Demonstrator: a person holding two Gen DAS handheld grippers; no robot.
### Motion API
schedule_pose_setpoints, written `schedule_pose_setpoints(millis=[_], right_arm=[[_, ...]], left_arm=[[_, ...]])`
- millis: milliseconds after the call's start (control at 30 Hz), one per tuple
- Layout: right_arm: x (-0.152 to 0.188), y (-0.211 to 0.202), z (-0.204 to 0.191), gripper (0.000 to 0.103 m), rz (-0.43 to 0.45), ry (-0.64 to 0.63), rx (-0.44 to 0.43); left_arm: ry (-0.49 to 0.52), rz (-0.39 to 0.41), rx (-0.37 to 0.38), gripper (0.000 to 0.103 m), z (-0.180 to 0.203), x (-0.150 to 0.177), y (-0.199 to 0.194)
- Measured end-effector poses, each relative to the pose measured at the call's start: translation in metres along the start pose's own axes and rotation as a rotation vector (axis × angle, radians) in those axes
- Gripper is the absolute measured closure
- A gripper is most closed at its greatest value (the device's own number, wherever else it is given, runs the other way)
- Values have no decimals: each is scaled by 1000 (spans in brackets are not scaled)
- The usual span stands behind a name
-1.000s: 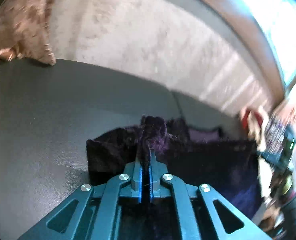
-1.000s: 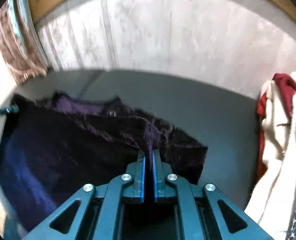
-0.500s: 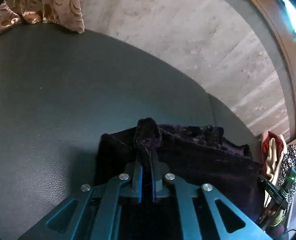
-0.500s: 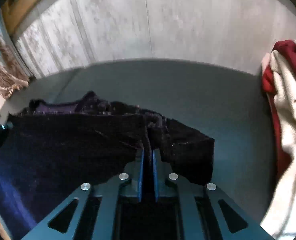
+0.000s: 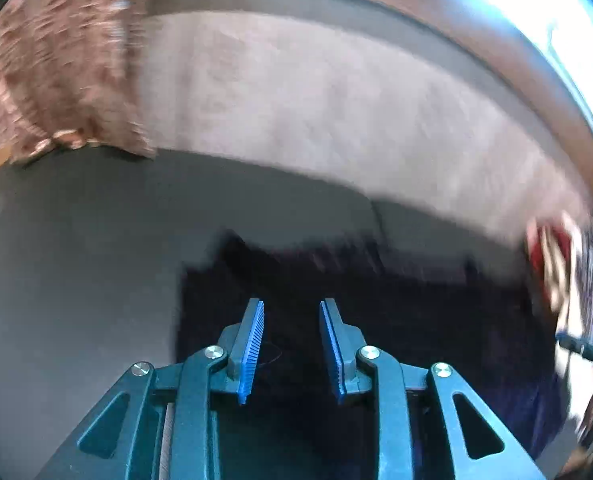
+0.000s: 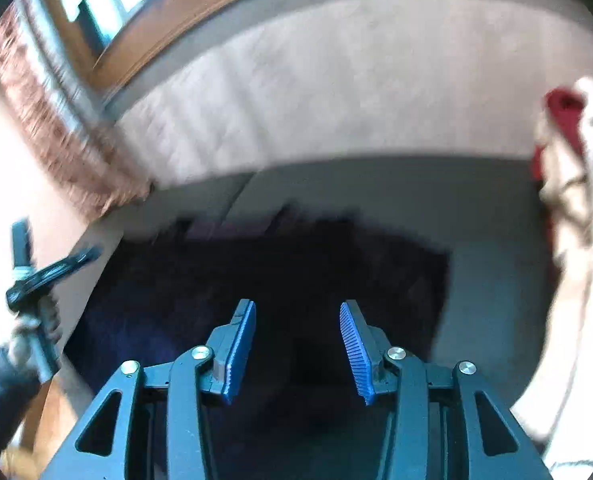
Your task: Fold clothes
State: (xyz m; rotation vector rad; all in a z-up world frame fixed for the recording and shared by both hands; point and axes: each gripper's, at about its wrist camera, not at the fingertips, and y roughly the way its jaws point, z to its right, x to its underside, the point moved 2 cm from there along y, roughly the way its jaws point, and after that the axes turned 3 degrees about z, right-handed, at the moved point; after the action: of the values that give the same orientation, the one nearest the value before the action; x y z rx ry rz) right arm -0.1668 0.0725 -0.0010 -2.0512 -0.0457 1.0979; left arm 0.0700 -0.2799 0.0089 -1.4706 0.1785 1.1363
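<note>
Grippers both released, nothing between the blue ribbed pads. Left gripper [image 5: 292, 344] and right gripper [image 6: 296, 348] hang just above the dark purple velvety garment [image 6: 280, 280], jaws apart, no cloth pinched.

Garment lies spread flat on the dark grey textured bench [image 5: 76, 260], its left edge showing straight in the left wrist view [image 5: 396, 300], its right edge squared off in the right wrist view. Lighter purple lining shows at its far edge [image 6: 224, 230]. Whether this is a fold already laid or a piece spread for folding, frames are too blurred to settle.

Handling, as I judge it: soft, limp, light; plush pile should give the pads decent bite, but it will sag and bunch if lifted by one point. Take it at two corners or along one hem.

Further right: heap of red, cream and patterned clothes [image 6: 564, 152], near but apart. Beyond: pale wall panel [image 5: 336, 112], brown patterned curtain [image 5: 64, 60].
</note>
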Motion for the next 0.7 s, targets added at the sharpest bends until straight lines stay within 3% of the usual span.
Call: schedule_pose_setpoints(millis=[100, 133, 300, 433, 600, 700], right_arm=[[41, -4, -3, 53, -52, -3, -10], [55, -5, -4, 53, -70, -3, -14], [99, -29, -6, 53, -97, 24, -57], [99, -42, -5, 54, -170, 113, -153], [59, -42, 3, 55, -74, 67, -87], [28, -22, 26, 66, -19, 95, -15]], left_arm=[[34, -100, -13, 75, 8, 41, 13], [29, -62, -4, 76, 8, 49, 3], [14, -84, 12, 75, 9, 76, -28], [-19, -106, -23, 75, 5, 74, -43], [-8, -45, -10, 75, 22, 63, -65], [40, 2, 14, 75, 41, 51, -70]])
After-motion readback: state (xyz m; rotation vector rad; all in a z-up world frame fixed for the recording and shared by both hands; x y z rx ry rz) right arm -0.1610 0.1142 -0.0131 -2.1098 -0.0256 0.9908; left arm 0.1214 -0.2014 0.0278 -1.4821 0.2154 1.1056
